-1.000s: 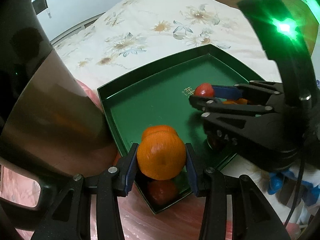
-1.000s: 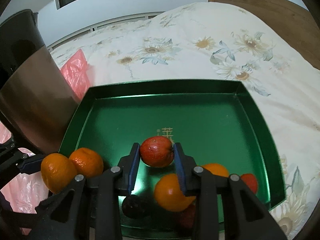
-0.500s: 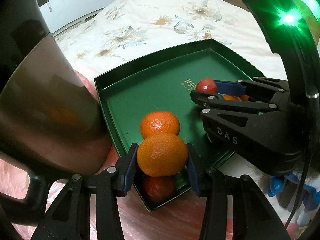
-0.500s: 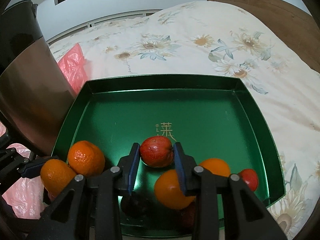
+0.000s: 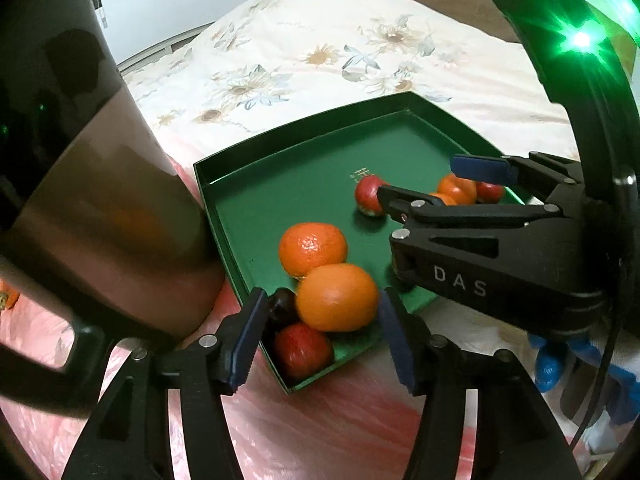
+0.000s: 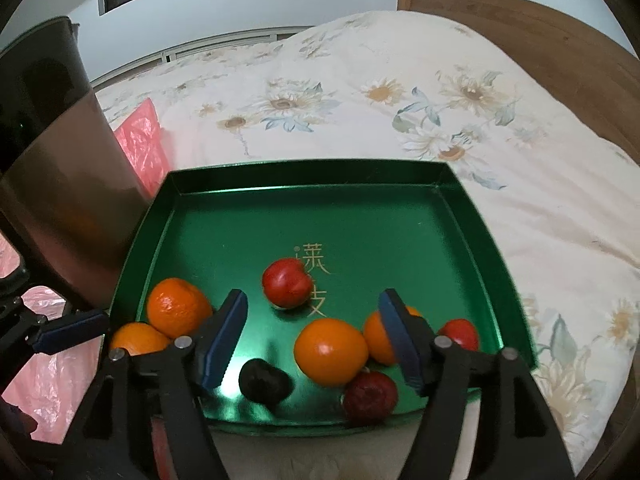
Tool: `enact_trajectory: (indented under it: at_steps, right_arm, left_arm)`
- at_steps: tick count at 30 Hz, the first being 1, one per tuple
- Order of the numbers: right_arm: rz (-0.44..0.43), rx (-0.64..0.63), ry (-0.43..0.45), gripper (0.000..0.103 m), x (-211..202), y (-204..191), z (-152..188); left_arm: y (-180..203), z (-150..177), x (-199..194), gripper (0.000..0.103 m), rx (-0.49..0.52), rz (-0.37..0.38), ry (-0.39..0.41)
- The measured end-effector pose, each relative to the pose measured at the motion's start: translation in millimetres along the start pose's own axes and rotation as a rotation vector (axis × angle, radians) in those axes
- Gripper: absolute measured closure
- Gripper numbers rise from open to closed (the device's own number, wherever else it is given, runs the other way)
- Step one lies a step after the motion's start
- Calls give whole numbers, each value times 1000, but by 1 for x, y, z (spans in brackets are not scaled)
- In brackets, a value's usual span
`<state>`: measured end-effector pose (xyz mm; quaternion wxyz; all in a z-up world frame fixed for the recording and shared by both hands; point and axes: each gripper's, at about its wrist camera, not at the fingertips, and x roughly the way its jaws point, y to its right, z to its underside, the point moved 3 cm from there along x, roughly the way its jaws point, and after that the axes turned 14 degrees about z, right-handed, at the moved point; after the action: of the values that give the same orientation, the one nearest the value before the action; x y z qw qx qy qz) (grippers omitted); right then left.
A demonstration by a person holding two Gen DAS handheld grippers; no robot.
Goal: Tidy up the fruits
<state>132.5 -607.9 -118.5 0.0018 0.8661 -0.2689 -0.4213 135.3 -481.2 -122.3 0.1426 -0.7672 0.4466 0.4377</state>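
Right hand-held gripper (image 6: 312, 336) opening (apple (image 6: 286, 283) apparently free) over tray (image 6: 472, 216).

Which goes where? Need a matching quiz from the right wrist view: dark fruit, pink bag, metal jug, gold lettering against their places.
Things:
1. dark fruit
2. pink bag
3. metal jug
4. gold lettering

Places:
a. middle of the tray floor
b. outside the tray, beside its left wall
c. inside the tray, by its near edge
d. on the bedspread, beyond the tray's far left corner

Pairs: 1-c, 2-d, 3-b, 4-a
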Motion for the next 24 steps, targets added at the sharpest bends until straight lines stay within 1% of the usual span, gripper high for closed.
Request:
enact_trajectory:
  at_steps: [2,4,5,6,8,11,16,22,24]
  right_arm:
    - [8,0,10,0,-10,2,0]
    - [12,0,20,0,-18,3,1]
    - [14,1,26,0,-25,4,2]
    - [14,2,29,0,-30,4,3]
    - [18,5,37,0,-40,4,5]
    - [8,8,53,0,-57,-1,11]
    - [-34,-3,66,0,-83,-20,24]
    - [-67,-15,110,0,-122,-49,42]
    - [-78,-11,122,0,-133,-56,46]
  left_arm:
    - [2,3,-8,49,-1,8,10]
    - [3,8,-18,45,-3,14,22]
    - [4,10,-23,38,-1,12,29]
    - [3,13,-29,27,0,4,38]
    - [2,19,-40,17,-5,-5,53]
    - [-3,33,-61,16,-17,-16,74]
    - [-17,58,-92,16,-58,-41,94]
    - [-40,90,-144,16,-133,-104,165]
    - [-44,100,-158,16,-140,-133,181]
